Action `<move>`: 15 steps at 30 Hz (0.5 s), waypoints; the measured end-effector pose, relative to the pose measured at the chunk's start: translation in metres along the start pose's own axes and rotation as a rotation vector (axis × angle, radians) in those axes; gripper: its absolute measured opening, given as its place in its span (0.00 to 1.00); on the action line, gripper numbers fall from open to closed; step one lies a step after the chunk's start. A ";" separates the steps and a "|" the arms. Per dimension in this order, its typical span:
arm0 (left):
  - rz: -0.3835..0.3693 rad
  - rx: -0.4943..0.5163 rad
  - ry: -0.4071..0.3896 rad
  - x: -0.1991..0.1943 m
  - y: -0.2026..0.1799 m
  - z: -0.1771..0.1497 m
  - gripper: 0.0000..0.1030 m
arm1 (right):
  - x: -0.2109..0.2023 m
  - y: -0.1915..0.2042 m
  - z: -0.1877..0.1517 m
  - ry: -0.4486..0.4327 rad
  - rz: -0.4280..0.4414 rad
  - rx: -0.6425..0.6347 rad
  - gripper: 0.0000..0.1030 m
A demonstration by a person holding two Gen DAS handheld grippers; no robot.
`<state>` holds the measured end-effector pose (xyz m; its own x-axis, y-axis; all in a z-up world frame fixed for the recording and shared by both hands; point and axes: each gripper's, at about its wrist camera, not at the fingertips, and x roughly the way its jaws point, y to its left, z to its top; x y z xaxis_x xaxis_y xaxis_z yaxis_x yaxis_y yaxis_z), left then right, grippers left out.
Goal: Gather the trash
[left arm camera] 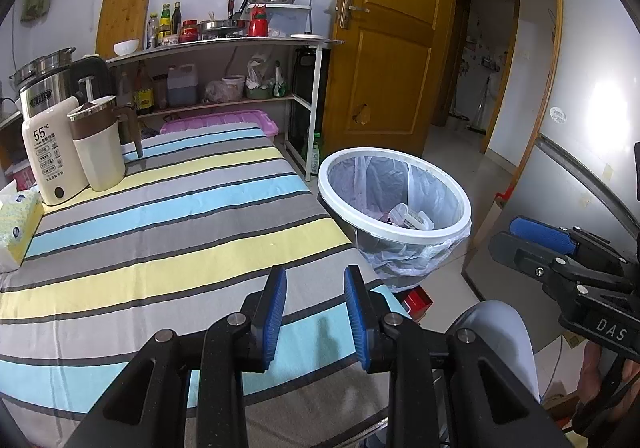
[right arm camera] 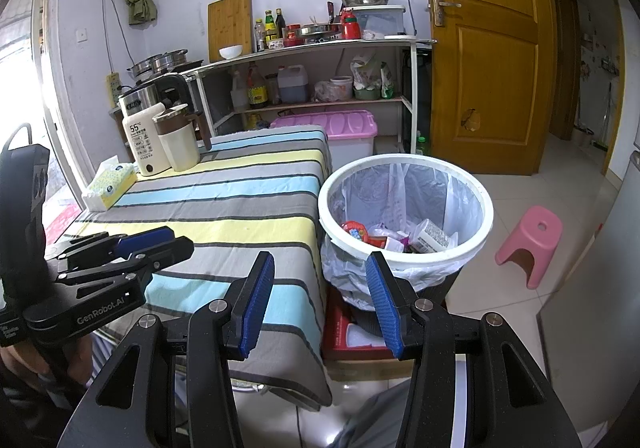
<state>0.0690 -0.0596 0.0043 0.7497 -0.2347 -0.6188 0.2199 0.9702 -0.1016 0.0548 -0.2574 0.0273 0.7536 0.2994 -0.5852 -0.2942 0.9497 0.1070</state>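
A white-rimmed trash bin (left arm camera: 400,234) (right arm camera: 325,204) lined with a clear bag stands on the floor by the table's right edge. Wrappers and small packets (right arm camera: 400,236) (left arm camera: 408,218) lie in its bottom. My left gripper (left arm camera: 316,276) (right arm camera: 176,238) hovers over the near part of the striped tablecloth (left arm camera: 180,216) (right arm camera: 224,200), open with a narrow gap and nothing between its blue pads. My right gripper (right arm camera: 320,262) (left arm camera: 508,236) is held over the table's corner beside the bin, open wide and empty. No loose trash shows on the cloth.
A white thermos (left arm camera: 48,156), a cream jug (left arm camera: 100,144) and a tissue box (left arm camera: 16,224) stand at the table's far left. Behind are a loaded kitchen shelf (right arm camera: 320,44) and a pink-lidded box (right arm camera: 332,128). A pink stool (right arm camera: 528,240), a red box (right arm camera: 340,332) and a wooden door (right arm camera: 488,48) flank the bin.
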 end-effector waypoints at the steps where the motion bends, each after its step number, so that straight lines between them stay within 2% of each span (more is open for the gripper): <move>1: 0.001 0.000 -0.001 -0.001 0.000 0.000 0.29 | 0.000 0.000 0.000 -0.001 0.001 0.000 0.48; 15: 0.001 0.002 -0.003 -0.001 0.000 0.000 0.29 | -0.001 0.000 0.000 -0.004 -0.001 0.000 0.47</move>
<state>0.0683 -0.0591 0.0054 0.7521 -0.2335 -0.6163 0.2198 0.9705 -0.0995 0.0540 -0.2576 0.0272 0.7561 0.2988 -0.5823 -0.2937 0.9500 0.1061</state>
